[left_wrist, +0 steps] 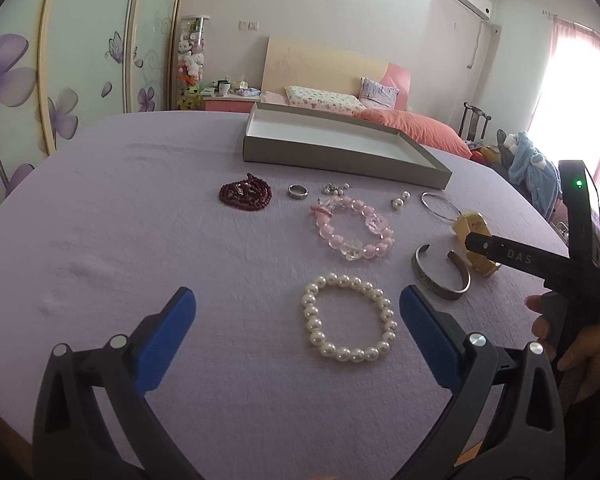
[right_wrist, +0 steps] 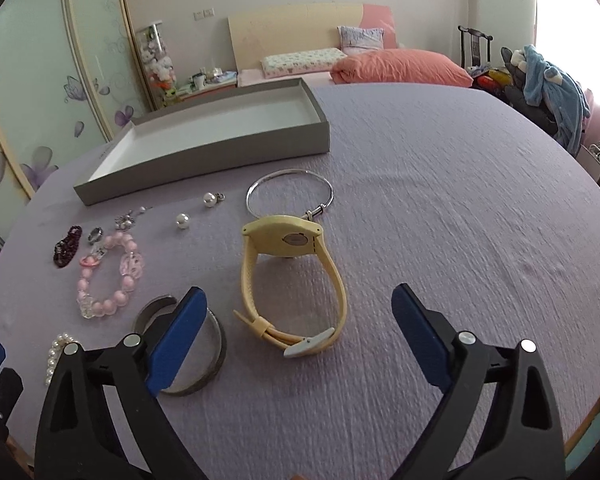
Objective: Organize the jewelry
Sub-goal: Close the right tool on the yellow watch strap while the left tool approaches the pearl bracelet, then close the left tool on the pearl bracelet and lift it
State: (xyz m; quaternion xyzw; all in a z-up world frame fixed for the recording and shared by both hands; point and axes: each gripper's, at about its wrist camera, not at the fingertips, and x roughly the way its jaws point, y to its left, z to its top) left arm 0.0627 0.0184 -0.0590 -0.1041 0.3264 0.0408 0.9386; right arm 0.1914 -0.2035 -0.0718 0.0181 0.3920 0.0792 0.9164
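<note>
Between the blue pads of the right gripper [right_wrist: 298,332], at lower centre of the right wrist view, a pale yellow rubber-strapped wristwatch [right_wrist: 290,280] is seen lying on the lilac tablecloth [right_wrist: 440,208], its case tipped up at the far end and its buckled strap looped toward the camera. The jaws stand wide apart, nothing is touched by them, and nothing is held. The watch is judged light, its strap soft and springy (it would flatten under a squeeze), so the stiff case or the doubled strap by the buckle is the better place to be pinched.

At lower centre of the left wrist view, a white pearl bead bracelet [left_wrist: 350,322] lies flat between the pads of the left gripper [left_wrist: 298,312], which is likewise spread wide and empty. The beads are probably hard, round and slippery on an elastic cord; a grip across one side of the ring would be preferred to a grip on a single bead.

Just left of the watch, a broad grey metal cuff [right_wrist: 216,344] is partly hidden behind the right gripper's left pad; it looks rigid. Beyond the watch lies a thin silver wire bangle [right_wrist: 290,194], and to the left a pink and clear bead bracelet [right_wrist: 108,280], two loose pearl earrings [right_wrist: 182,222], a small steel ring [right_wrist: 96,235] and a dark red bead strand [right_wrist: 68,246].

Toward the upper left, a shallow grey cardboard tray with a white inside [right_wrist: 204,160] stands with nothing in it, presumably the destination.
</note>
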